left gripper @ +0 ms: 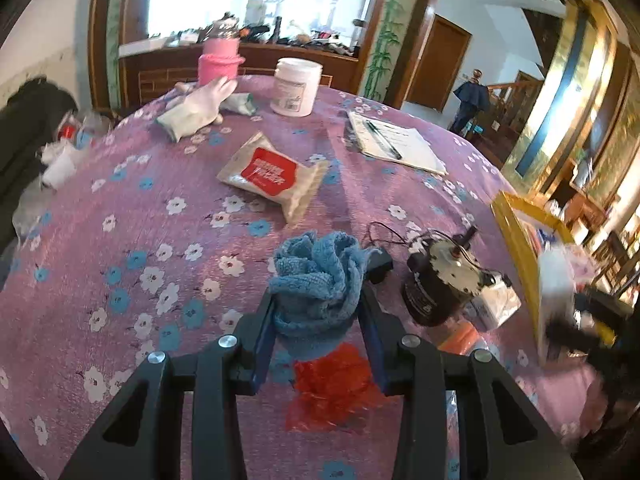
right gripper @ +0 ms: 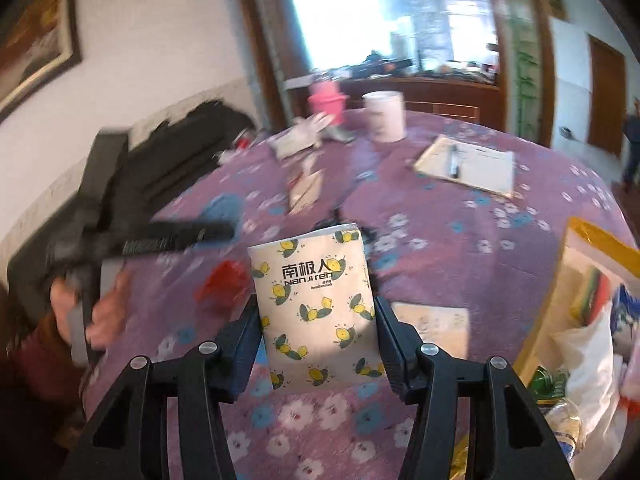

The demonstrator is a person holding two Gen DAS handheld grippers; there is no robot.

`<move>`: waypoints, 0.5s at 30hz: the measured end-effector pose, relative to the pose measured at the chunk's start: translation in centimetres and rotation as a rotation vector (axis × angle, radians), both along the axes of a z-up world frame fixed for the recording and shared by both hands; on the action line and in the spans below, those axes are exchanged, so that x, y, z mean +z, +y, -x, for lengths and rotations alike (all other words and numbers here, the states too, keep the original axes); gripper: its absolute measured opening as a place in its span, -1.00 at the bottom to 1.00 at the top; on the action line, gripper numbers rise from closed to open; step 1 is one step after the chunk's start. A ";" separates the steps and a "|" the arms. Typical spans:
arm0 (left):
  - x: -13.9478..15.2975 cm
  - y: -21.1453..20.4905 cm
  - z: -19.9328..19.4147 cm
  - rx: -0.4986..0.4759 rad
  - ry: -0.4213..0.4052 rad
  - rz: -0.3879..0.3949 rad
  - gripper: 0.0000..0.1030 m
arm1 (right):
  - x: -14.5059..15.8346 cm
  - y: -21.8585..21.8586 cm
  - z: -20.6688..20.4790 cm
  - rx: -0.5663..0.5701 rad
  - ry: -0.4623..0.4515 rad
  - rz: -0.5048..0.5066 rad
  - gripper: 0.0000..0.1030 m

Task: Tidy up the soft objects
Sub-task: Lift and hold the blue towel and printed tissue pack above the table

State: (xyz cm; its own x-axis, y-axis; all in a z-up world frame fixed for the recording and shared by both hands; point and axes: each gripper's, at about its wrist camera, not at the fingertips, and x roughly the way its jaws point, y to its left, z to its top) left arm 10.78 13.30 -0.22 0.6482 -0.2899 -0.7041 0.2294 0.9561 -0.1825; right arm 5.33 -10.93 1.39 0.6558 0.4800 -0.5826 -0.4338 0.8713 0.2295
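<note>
Left gripper [left gripper: 320, 300] pinches the bunched blue towel [left gripper: 318, 280] above the table's near edge; right gripper [right gripper: 316, 312] clamps an upright tissue pack [right gripper: 316, 312], long axis along its fingers. The yellow-rimmed box [right gripper: 592, 236] at the right edge, nearer the right gripper, holds bags.

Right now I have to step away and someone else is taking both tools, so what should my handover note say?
Left tool: shut on the blue towel, held above the table.
Right tool: shut on the tissue pack, also lifted.
On the table: white glove at the far side, wipes pack mid-table, red mesh below the left tool.
The yellow bag stands at the right edge.
Done: two soft items picked up.
Left: set both down, likely in the bag; then the glove, wipes and mesh.
</note>
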 end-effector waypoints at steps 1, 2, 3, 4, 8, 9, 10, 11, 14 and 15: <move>0.1 -0.4 0.4 -0.005 -0.021 -0.025 -0.26 | 0.4 -0.3 0.0 -0.016 -0.014 -0.022 0.14; 0.2 -0.8 0.7 -0.001 -0.043 -0.047 -0.26 | 0.7 -0.5 0.0 -0.028 -0.024 -0.038 0.14; 0.3 -1.0 0.9 -0.003 -0.057 -0.061 -0.26 | 1.0 -0.6 0.1 -0.052 -0.041 -0.047 0.14; 0.4 -1.3 1.2 -0.007 -0.076 -0.079 -0.26 | 1.1 -0.6 0.1 -0.069 -0.051 -0.047 0.14; 0.8 -2.2 2.0 0.009 -0.144 -0.137 -0.26 | 1.1 0.1 0.1 -0.108 -0.070 -0.043 0.14; 0.8 -2.3 2.1 0.013 -0.155 -0.148 -0.26 | 1.1 0.5 0.1 -0.109 -0.070 -0.039 0.14; 0.9 -2.6 2.3 0.027 -0.176 -0.171 -0.26 | 1.0 0.8 0.1 -0.114 -0.074 -0.032 0.14; 0.9 -2.7 2.5 0.038 -0.193 -0.189 -0.26 | 0.9 0.8 -0.1 -0.121 -0.078 -0.027 0.14; 1.2 -3.0 2.8 0.073 -0.248 -0.235 -0.25 | 0.7 1.3 0.0 -0.128 -0.081 -0.008 0.14; 1.3 -3.0 2.9 0.082 -0.259 -0.240 -0.25 | 0.6 1.5 -0.1 -0.131 -0.082 -0.006 0.14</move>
State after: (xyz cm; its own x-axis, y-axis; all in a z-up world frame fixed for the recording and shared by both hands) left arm 7.89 10.33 1.10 0.8282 -0.0761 -0.5552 0.1595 0.9818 0.1033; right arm 5.38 -9.46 1.99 0.7586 0.3905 -0.5216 -0.3338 0.9204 0.2035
